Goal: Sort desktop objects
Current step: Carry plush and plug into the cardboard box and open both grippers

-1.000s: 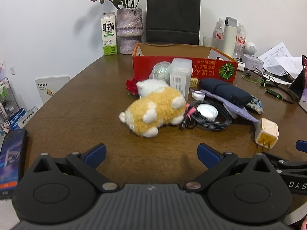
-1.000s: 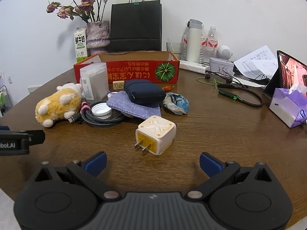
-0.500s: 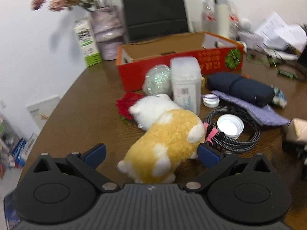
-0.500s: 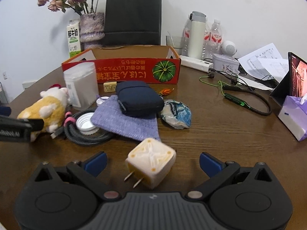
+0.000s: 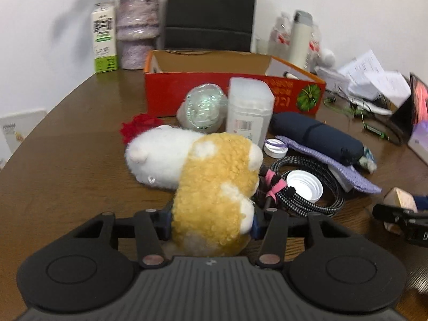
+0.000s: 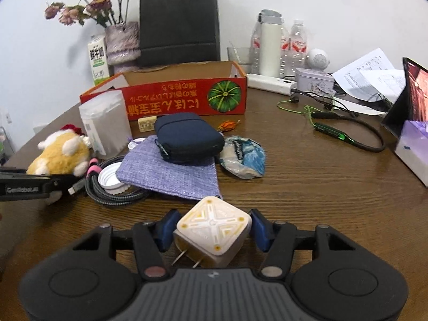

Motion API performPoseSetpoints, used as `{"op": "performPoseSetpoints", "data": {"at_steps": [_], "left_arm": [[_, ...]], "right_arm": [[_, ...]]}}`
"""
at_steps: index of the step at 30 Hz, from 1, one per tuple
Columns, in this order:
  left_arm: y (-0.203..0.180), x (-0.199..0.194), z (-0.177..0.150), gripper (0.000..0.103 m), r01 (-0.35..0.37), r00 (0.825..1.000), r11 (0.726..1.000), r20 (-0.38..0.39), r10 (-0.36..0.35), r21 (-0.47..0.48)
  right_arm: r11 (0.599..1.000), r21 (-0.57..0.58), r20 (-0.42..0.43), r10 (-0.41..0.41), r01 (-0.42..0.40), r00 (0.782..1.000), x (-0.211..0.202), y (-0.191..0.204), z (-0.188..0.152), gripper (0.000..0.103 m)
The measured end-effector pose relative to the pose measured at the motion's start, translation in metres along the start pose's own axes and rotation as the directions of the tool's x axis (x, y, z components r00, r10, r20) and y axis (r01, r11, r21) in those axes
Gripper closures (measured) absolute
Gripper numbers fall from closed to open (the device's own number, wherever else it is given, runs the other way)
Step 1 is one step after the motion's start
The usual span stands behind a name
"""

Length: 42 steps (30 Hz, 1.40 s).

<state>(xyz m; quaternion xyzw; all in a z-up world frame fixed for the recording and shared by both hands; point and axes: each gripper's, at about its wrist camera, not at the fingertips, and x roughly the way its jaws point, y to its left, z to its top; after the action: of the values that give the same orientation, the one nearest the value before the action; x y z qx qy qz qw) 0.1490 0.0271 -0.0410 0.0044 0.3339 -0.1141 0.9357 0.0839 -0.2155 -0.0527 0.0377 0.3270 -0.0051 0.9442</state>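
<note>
The yellow-and-white plush toy lies on the brown wooden table, its rear end pinched between the blue pads of the left gripper, with its white head pointing away toward the red cardboard box. Just right of the toy sit a coiled black braided cable and a white bottle cap inside the coil. Further right, the right gripper is clamped on a cream cube-shaped plug charger, prongs angled down toward the camera.
</note>
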Motion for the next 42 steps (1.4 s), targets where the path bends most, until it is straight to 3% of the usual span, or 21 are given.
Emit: {"op": "performPoseSetpoints", "data": {"at_steps": [5, 10, 16, 21, 25, 30, 39, 42], "left_arm": [[-0.003, -0.025, -0.002, 0.053, 0.0, 0.999, 1.0, 0.054, 0.001, -0.026], [-0.012, -0.056, 0.017, 0.053, 0.019, 0.992, 1.0, 0.125, -0.016, -0.022], [-0.023, -0.085, 0.072, 0.053, 0.085, 0.976, 0.995, 0.206, -0.073, -0.05], [-0.025, -0.084, 0.122, 0.053, 0.13, 0.96, 0.987, 0.26, -0.101, -0.098], [-0.021, -0.056, 0.156, 0.053, 0.117, 0.959, 0.984, 0.274, -0.076, -0.136], [-0.001, 0.006, 0.179, 0.053, 0.093, 0.973, 0.976, 0.224, -0.047, -0.197], [0.016, 0.12, 0.191, 0.053, 0.032, 0.994, 0.974, 0.109, -0.008, -0.224], [0.017, 0.143, 0.185, 0.052, 0.024, 0.997, 0.977, 0.079, -0.007, -0.213]], "right_arm": [[1.0, 0.011, 0.031, 0.014, -0.014, 0.999, -0.013, -0.002, -0.001, 0.047], [0.998, 0.016, 0.12, 0.052, -0.054, 0.991, -0.041, 0.0, 0.018, 0.047], [0.993, -0.008, 0.251, 0.119, -0.121, 0.961, -0.07, 0.01, 0.072, 0.047], [0.988, -0.039, 0.327, 0.154, -0.149, 0.933, -0.072, 0.025, 0.132, 0.047], [0.988, -0.054, 0.327, 0.152, -0.142, 0.932, -0.04, 0.037, 0.173, 0.047], [0.99, -0.023, 0.264, 0.137, -0.136, 0.955, 0.036, 0.04, 0.209, 0.047], [0.993, -0.004, 0.117, 0.119, -0.12, 0.986, 0.174, 0.039, 0.228, 0.047], [0.993, 0.003, 0.086, 0.117, -0.117, 0.989, 0.198, 0.036, 0.221, 0.047]]}}
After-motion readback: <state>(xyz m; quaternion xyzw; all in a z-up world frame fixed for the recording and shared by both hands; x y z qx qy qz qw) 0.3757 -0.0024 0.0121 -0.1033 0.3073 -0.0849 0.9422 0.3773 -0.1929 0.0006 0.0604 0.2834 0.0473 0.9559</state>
